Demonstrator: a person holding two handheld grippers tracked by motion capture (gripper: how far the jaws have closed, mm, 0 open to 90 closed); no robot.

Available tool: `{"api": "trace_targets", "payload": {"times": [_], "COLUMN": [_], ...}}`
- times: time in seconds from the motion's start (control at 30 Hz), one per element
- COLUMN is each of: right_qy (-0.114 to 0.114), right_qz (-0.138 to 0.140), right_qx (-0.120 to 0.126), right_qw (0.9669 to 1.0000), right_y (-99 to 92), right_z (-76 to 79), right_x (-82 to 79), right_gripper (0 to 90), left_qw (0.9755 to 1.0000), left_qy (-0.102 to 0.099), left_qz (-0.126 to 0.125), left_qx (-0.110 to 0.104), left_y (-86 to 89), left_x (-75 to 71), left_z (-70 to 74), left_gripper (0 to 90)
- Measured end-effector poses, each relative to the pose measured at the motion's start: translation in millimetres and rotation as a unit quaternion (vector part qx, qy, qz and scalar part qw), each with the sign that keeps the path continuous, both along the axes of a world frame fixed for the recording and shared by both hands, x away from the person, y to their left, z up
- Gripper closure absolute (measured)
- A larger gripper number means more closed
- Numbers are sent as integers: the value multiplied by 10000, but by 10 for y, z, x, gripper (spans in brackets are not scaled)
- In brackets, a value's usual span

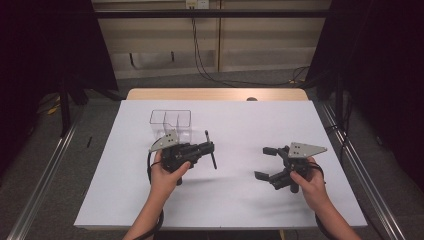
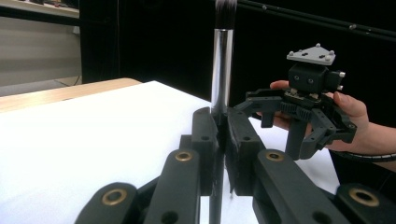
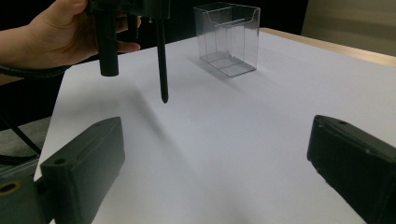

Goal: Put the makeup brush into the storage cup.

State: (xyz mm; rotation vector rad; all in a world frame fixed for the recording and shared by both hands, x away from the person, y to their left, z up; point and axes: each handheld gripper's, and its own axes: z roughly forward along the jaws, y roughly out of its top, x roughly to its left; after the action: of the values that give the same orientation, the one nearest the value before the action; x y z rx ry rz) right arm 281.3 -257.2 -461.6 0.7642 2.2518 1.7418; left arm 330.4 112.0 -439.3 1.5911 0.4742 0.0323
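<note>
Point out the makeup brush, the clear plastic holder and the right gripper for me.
makeup brush [image 2: 221, 70]: left gripper view, on its shiny metal ferrule.
clear plastic holder [image 3: 228, 39]: right gripper view, on its front wall.
right gripper [image 1: 264, 162]: high view, midway between the tips of its open jaws.

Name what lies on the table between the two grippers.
Nothing: in the high view, bare white table separates the left gripper, shut on a brush, from the right gripper.

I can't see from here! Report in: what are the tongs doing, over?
Left tongs shut on makeup brush, bristles up. Right tongs open, empty. Clear box behind the left tongs, path unblocked.
</note>
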Motion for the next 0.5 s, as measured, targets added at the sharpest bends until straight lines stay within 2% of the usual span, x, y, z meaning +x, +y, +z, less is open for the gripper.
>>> {"api": "trace_targets", "payload": {"times": [0.5], "right_qy": [-24], "right_qz": [-64], "right_qx": [-25], "right_qw": [10000], "right_y": [-71], "right_z": [6], "right_x": [-36], "right_gripper": [38], "left_qw": [10000], "left_qy": [-24], "left_qz": [60], "left_qx": [44], "left_y": [67], "left_x": [16], "left_z": [31], "left_gripper": [832]}}
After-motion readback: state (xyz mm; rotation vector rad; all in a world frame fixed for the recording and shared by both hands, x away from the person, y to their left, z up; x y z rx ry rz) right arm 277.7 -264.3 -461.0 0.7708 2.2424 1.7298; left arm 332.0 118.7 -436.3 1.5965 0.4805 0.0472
